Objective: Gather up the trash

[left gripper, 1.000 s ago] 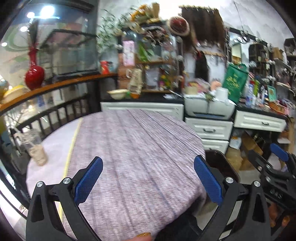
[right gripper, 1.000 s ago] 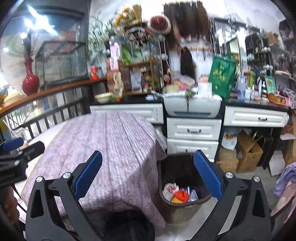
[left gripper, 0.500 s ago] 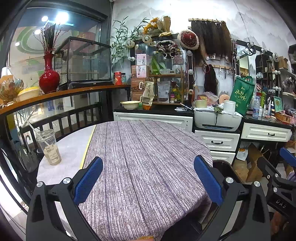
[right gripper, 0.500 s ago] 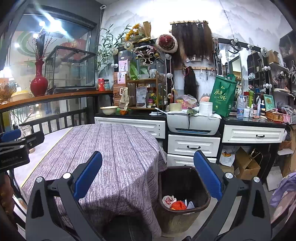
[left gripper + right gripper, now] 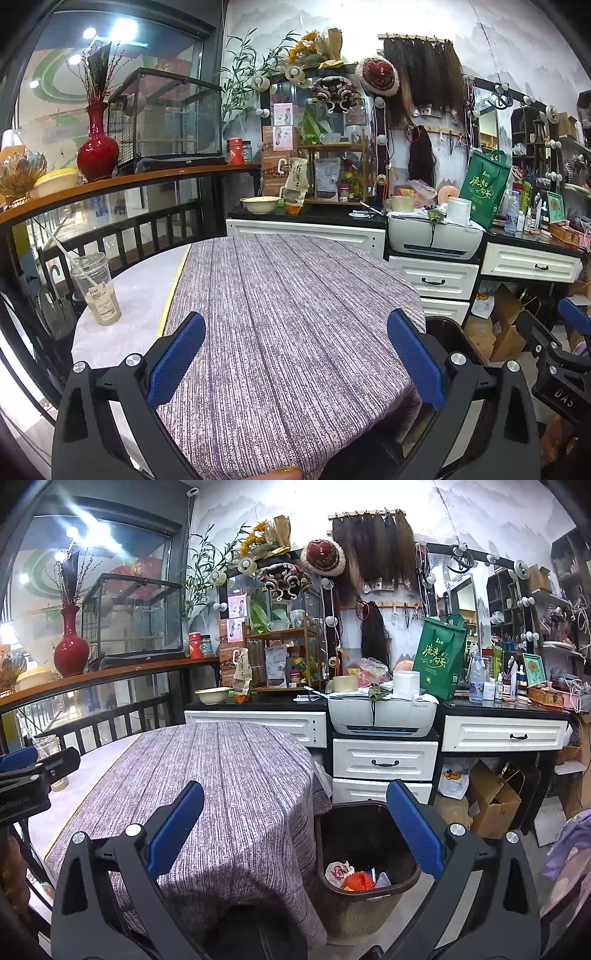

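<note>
Plastic cup (image 5: 96, 287) with straw stands on the table's (image 5: 295, 295) bare left part, well apart from the trash bin (image 5: 365, 853) on the floor at its right edge holding wrappers, my left gripper (image 5: 295, 365) and right gripper (image 5: 295, 843) both spread wide, empty.

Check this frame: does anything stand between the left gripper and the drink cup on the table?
Nothing visible does. The left gripper is open over bare tablecloth; the cup stands to its left on the table's uncovered part.

Hair salon: hanging hair extensions (image 5: 421, 74)
</note>
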Available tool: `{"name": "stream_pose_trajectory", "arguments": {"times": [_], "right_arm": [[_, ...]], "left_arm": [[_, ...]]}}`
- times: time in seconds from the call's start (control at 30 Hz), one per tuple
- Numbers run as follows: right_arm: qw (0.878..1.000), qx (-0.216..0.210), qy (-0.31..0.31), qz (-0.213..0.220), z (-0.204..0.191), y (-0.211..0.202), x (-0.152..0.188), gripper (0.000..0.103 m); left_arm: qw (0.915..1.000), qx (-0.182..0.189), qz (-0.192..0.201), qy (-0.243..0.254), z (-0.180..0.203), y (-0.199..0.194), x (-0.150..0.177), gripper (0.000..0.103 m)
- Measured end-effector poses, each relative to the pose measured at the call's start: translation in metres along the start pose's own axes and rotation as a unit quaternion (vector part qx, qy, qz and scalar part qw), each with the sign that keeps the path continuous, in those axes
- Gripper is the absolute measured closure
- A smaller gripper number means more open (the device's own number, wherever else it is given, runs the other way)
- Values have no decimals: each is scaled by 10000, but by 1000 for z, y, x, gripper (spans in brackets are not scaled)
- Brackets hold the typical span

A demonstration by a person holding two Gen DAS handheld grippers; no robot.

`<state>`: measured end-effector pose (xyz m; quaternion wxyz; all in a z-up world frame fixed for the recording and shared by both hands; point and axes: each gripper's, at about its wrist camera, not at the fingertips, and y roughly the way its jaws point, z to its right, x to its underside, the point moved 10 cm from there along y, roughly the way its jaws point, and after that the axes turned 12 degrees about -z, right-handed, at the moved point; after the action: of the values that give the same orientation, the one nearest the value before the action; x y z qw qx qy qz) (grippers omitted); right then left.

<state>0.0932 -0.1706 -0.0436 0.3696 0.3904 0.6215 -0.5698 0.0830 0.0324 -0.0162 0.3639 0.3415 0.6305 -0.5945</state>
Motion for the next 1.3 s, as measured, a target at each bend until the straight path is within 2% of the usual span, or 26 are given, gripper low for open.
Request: {"name": "stream_pose_trajectory", "arguments": {"times": [1.3], "right_arm": [[9998,18,72,-159,6,8,6,6]], "left_arm": [[10000,14,-54,9,-1,1,2,5]]}}
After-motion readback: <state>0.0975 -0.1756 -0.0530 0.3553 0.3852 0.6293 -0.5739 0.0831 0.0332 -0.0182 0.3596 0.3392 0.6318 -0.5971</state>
